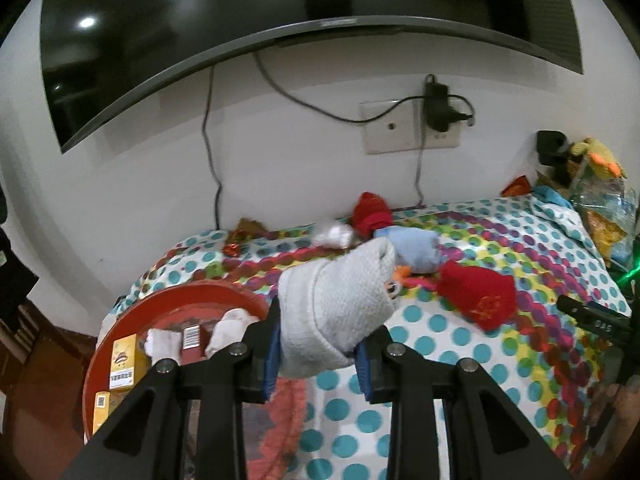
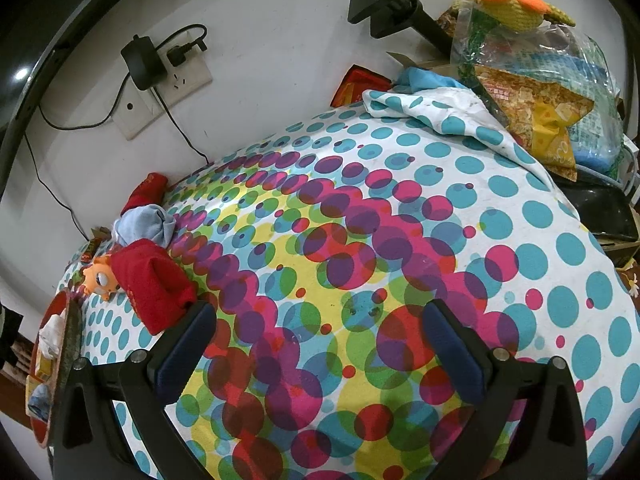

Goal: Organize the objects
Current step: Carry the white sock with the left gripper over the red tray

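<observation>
Jaws of left hand-held gripper [image 1: 318, 354] pinch grey sock [image 1: 340, 312].

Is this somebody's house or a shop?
Most likely a room in a home: a big dark flat television hangs on the white wall, a black charger sits in the wall socket, and rolled socks lie on a table's polka-dot cloth.

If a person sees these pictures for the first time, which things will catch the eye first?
Probably the bright polka-dot cloth that covers the whole surface. Next, the grey-white sock pinched in the left gripper, just right of the red tray at the cloth's left edge. The right gripper hangs open over bare cloth, with a red sock beside its left finger.
</observation>
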Demonstrator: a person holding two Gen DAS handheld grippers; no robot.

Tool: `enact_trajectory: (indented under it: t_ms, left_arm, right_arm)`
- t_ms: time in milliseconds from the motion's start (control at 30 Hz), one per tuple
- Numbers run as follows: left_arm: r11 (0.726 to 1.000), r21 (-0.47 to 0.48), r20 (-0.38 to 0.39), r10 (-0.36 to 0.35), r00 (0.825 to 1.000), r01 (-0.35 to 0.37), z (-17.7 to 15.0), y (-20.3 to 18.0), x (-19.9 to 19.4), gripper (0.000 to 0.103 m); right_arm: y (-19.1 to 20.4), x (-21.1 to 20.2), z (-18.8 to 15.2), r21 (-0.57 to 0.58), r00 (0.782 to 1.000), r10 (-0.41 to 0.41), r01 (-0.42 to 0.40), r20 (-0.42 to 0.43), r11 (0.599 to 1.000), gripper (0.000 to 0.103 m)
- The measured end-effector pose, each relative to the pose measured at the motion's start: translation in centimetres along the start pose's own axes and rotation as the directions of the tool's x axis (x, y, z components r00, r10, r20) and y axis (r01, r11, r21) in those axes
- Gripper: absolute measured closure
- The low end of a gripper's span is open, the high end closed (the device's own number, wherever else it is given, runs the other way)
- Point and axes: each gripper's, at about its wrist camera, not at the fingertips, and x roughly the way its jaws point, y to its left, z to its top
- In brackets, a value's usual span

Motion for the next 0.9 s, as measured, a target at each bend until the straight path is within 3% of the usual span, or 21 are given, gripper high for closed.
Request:
enact_trajectory:
  t_ms: [567, 900]
  left_arm:
    - [0.990, -0.101, -0.099, 0.089, 0.991, -0.099, -3.6, 7.5, 2.6, 0.073]
    - [0.977, -0.180, -0.169, 0.086, 0.982, -0.117, -6.5, 12.5, 3.5, 0.073]
  right_arm:
    - [0.1, 0.1, -0.1, -0.002, 1.000, 0.000, 0.000, -0.001, 1.000, 0.000]
    - [0.1, 0.1, -0.1, -0.002, 1.000, 0.000, 0.000, -0.001, 1.000, 0.000]
